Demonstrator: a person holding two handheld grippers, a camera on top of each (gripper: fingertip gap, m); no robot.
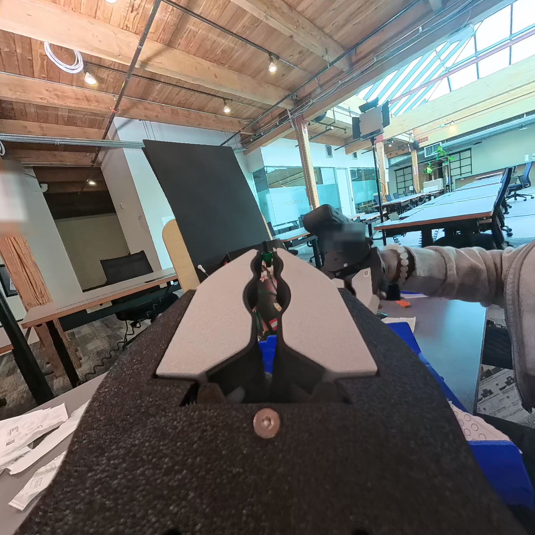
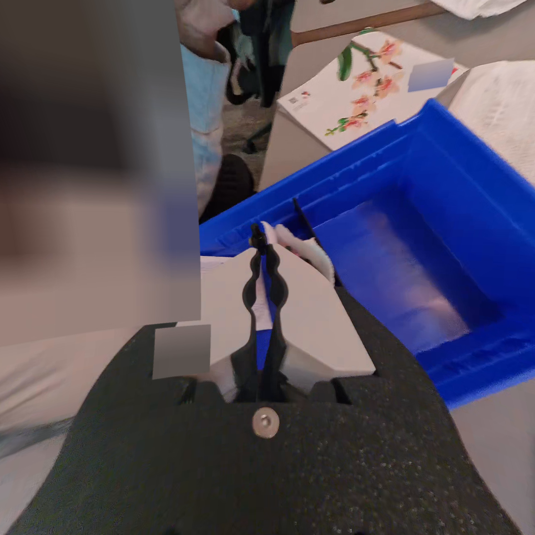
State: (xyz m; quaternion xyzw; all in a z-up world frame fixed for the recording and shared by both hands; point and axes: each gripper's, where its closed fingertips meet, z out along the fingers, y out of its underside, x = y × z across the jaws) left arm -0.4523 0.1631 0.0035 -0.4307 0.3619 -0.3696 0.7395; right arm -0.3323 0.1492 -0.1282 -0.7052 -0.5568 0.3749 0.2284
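Note:
My left gripper (image 1: 267,254) is held up above a blue bin (image 1: 492,474), shut on a small green and black piece (image 1: 266,257) pinched at its fingertips. My right gripper (image 2: 262,251) is over the near-left corner of the same blue bin (image 2: 463,162), shut on a small black piece (image 2: 256,236) that sticks out past its tips. The right gripper's body also shows in the left wrist view (image 1: 344,254), to the right and beyond, held by a hand with a bead bracelet and a grey sleeve (image 1: 463,275).
A black divider (image 2: 304,220) splits the bin; white paper bags (image 2: 307,250) lie in its left part. A booklet with pink flowers (image 2: 333,95) lies beyond the bin. A dark flower-printed box (image 1: 269,292) stands behind my left fingers. Paper slips (image 1: 29,428) lie on the grey table (image 1: 443,333). Some 20 centimetres of space lies between my two pairs of fingers.

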